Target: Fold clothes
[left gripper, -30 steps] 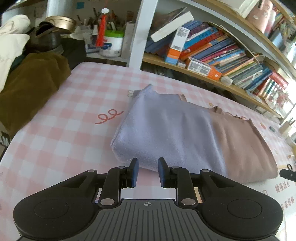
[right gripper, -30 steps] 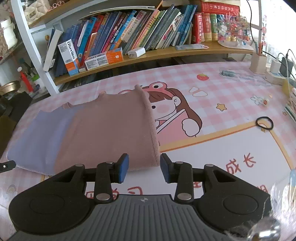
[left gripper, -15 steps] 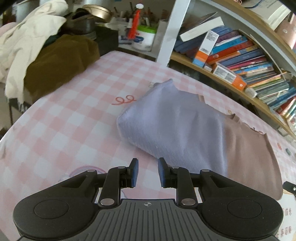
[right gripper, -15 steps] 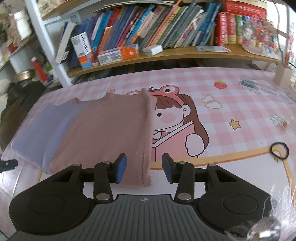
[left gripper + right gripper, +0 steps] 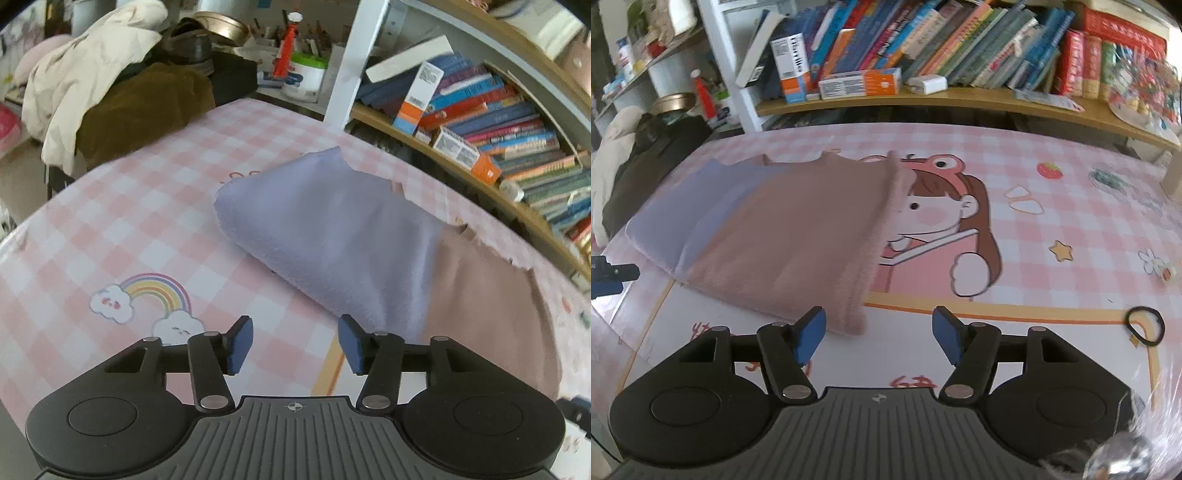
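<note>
I am looking down both claws at a folded garment (image 5: 332, 236) lying flat on the desk (image 5: 110, 229), which is wearing a pink checked mat with cartoon prints. The garment is two-toned: a lavender part toward my left and a dusty pink part (image 5: 798, 236) toward my right. My left claw (image 5: 295, 345) is hovering just short of the lavender end's near edge, its blue-padded fingers spread wide and gripping nothing. My right claw (image 5: 879, 334) is hanging over the near corner of the pink end, fingers likewise spread apart and empty; the left pad (image 5: 810, 332) is sitting just beside the fabric's fuzzy edge, and I cannot tell whether it is touching. In the right wrist view the pink end is covering part of a printed cartoon girl (image 5: 945, 218). A black hair tie (image 5: 1145, 326) is lying on the mat well to the right of the garment. Beyond the desk a wooden bookshelf (image 5: 960, 98) is holding rows of books. Off the desk's left end, a brown cloth (image 5: 140, 107) and a cream jacket (image 5: 88, 70) are piled together.
</note>
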A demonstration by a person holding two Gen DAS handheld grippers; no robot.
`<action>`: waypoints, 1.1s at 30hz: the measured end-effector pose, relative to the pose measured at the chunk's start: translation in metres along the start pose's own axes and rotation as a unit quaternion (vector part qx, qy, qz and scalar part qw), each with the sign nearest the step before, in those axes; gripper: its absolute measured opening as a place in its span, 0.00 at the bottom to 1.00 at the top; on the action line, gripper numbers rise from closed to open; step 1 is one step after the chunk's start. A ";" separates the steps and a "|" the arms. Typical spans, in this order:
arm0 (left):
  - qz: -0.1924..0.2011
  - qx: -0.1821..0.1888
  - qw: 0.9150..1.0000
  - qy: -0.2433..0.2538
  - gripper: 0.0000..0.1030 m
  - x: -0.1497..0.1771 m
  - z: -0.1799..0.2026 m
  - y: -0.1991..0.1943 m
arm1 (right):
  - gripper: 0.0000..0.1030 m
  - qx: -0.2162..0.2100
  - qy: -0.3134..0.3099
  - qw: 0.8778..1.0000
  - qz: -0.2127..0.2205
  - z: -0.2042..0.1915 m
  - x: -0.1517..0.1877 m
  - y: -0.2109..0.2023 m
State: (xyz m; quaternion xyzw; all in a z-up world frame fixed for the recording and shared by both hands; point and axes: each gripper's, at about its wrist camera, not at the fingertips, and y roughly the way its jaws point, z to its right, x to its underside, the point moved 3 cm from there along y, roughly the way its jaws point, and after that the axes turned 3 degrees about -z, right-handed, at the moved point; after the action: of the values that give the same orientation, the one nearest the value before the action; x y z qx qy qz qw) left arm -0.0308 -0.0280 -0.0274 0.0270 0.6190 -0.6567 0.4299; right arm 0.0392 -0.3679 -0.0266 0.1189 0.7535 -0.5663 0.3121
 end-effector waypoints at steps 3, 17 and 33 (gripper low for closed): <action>-0.004 -0.004 1.000 -0.025 0.52 -0.001 0.001 0.005 | 0.62 0.004 0.011 1.000 -0.005 0.010 0.000 0.002; 0.006 -0.002 0.998 -0.069 0.63 -0.009 -0.001 0.014 | 0.77 -0.011 0.065 0.998 -0.020 0.021 -0.002 0.014; 0.004 0.041 0.987 -0.158 0.72 -0.038 -0.035 0.051 | 0.74 -0.009 0.095 0.995 -0.025 0.014 -0.009 0.028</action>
State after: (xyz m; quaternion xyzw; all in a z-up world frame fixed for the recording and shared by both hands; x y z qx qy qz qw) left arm 0.0063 0.0289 -0.0540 -0.0573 0.5158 -0.6756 0.5237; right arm 0.0660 -0.3703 -0.0459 0.1504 0.7876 -0.5535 0.2254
